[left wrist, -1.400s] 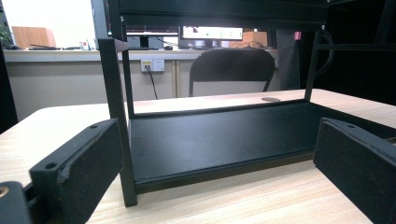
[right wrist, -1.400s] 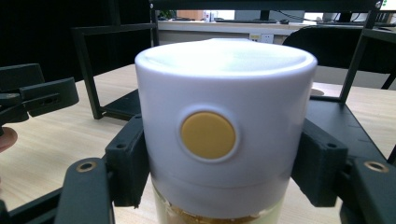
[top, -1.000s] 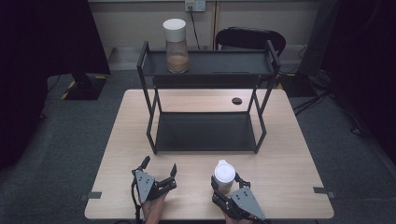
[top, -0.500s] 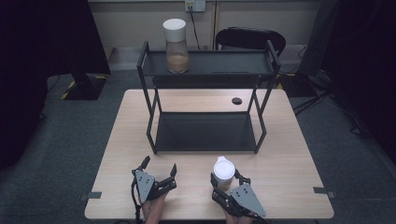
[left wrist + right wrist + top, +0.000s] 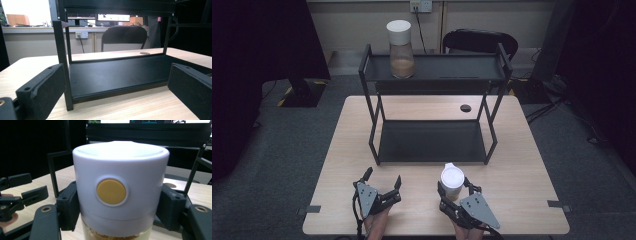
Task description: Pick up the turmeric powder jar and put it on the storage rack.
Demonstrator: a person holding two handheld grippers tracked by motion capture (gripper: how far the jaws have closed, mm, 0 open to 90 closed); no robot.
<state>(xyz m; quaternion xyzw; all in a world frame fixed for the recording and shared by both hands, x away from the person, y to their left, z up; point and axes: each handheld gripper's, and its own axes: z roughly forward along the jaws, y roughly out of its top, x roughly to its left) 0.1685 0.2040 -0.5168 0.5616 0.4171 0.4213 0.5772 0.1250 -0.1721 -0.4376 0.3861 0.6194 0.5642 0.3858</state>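
I have my right gripper (image 5: 453, 194) closed on a jar (image 5: 452, 183) with a white lid (image 5: 120, 185), in the lower centre of the high view, near the front edge of the table (image 5: 522, 165). The jar stands upright, its long axis vertical and the lid on top; in the right gripper view a yellow round button (image 5: 111, 191) on the lid faces the camera and the two jaws press its sides. My left gripper (image 5: 382, 184) is at the lower left with its jaws spread wide and nothing between them. The surface is light wood. A black two-level rack (image 5: 432, 141) stands at the centre, with a second jar (image 5: 401, 48) on its upper shelf. Behind the table I see a black chair (image 5: 124, 37) and a wall socket (image 5: 81, 35).
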